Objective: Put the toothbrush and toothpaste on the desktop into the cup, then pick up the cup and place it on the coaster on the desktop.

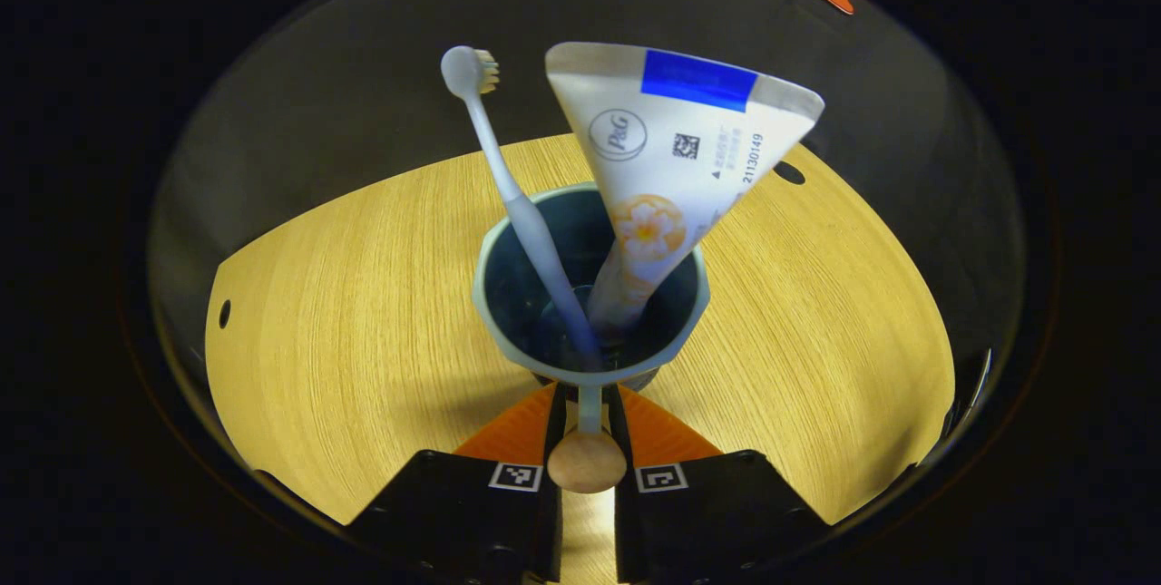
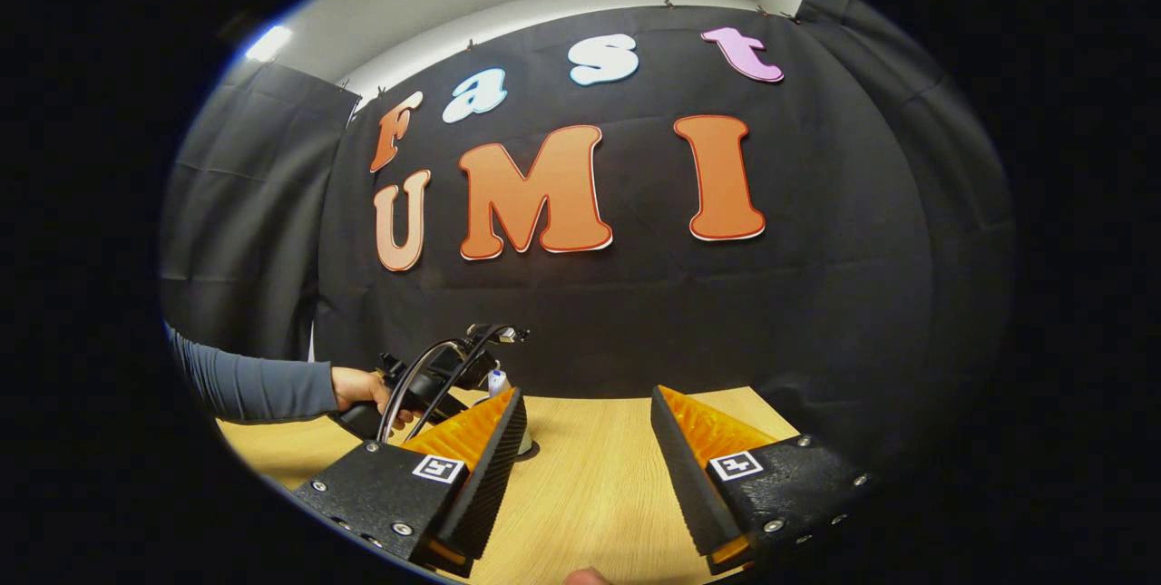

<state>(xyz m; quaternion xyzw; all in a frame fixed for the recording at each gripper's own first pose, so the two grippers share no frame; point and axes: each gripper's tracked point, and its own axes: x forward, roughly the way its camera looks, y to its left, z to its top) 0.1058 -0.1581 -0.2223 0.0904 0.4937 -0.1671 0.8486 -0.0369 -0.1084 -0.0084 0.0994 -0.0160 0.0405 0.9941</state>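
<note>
1. The left gripper has its jaws closed on the thin handle of the cup, one finger pressing on each side; a tan rounded knob sits between the fingers at the near end of the handle
2. The cup is a grey-blue faceted one, seen over the light wooden table; whether its base touches the table cannot be told
3. The toothbrush stands in the cup, leaning left, its bristled head up and clear of the rim
4. The toothpaste stands in the cup beside it, cap end down and flat crimped end up, leaning right
5. Print on the tube: a blue band near the crimp, a round brand mark, a small square code, a row of digits and a flower picture lower down
6. Each finger carries a small black-and-white square marker
7. The right gripper has its jaws wide apart above the table, with nothing between them
8. In the right gripper view, a hand in a grey-blue sleeve holds the other gripper at the left
</note>
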